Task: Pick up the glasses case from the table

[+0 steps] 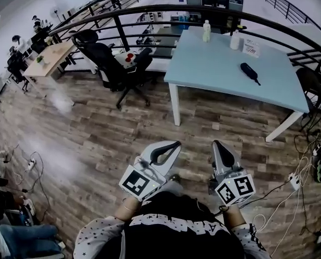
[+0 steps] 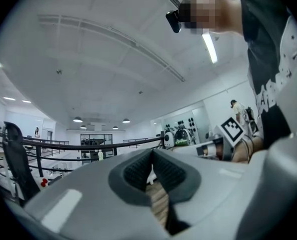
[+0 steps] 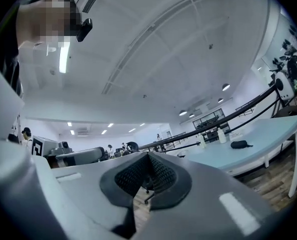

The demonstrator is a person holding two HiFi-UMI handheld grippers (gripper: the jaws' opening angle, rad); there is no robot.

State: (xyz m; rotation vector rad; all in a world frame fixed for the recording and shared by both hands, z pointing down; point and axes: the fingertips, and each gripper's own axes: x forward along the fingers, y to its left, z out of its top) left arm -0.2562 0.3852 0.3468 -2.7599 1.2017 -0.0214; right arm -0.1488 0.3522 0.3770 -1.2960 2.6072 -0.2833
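The black glasses case (image 1: 250,72) lies on the right part of the light blue table (image 1: 214,69), far ahead of both grippers. In the right gripper view the glasses case (image 3: 240,144) shows small on the table (image 3: 258,151), off to the right. My left gripper (image 1: 176,143) and right gripper (image 1: 215,143) are held close to the person's body above the wooden floor, well short of the table. Both point roughly level with their jaws together and nothing between them. From the left gripper (image 2: 152,152) the right gripper's marker cube (image 2: 232,129) shows at the right.
Two white bottles (image 1: 206,31) (image 1: 235,39) and a small card (image 1: 251,47) stand at the table's far side. A black office chair (image 1: 109,63) stands left of the table. A curved black railing (image 1: 149,15) runs behind. Cables and power strips (image 1: 295,182) lie on the floor at right.
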